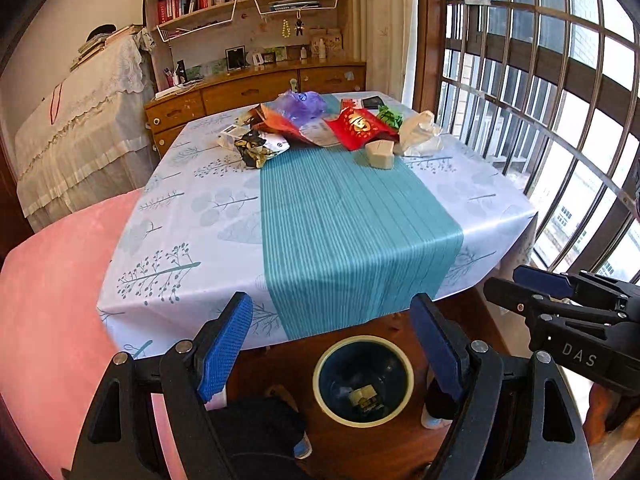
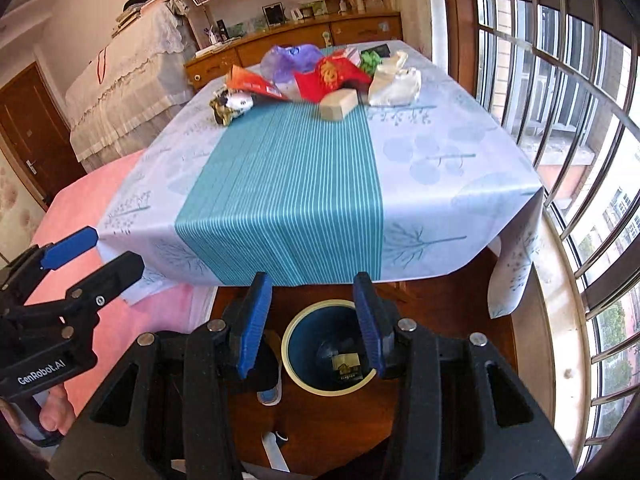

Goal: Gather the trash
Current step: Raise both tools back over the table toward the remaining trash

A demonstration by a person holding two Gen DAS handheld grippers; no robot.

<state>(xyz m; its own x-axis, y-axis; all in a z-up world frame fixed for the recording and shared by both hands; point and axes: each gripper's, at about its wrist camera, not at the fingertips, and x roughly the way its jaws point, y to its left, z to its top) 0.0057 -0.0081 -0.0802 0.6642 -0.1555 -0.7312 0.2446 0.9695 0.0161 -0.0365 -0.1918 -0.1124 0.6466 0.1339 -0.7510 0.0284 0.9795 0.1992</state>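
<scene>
Nearest, left gripper (image 1: pixel 332 344) spread wide, gripping nothing; right gripper (image 2: pixel 310 322) half open, likewise bare; beyond, table (image 1: pixel 200 220) under patterned cloth; below its near edge, bin (image 1: pixel 362 380) with one wrapper (image 1: pixel 363 398) inside; far across, trash pile (image 1: pixel 320 124).

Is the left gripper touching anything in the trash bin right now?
Apart. The left wrist view shows the left gripper open and empty, well above the bin on the floor.

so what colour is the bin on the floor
The bin is dark blue inside with a cream rim, clearest in the right wrist view.
</scene>
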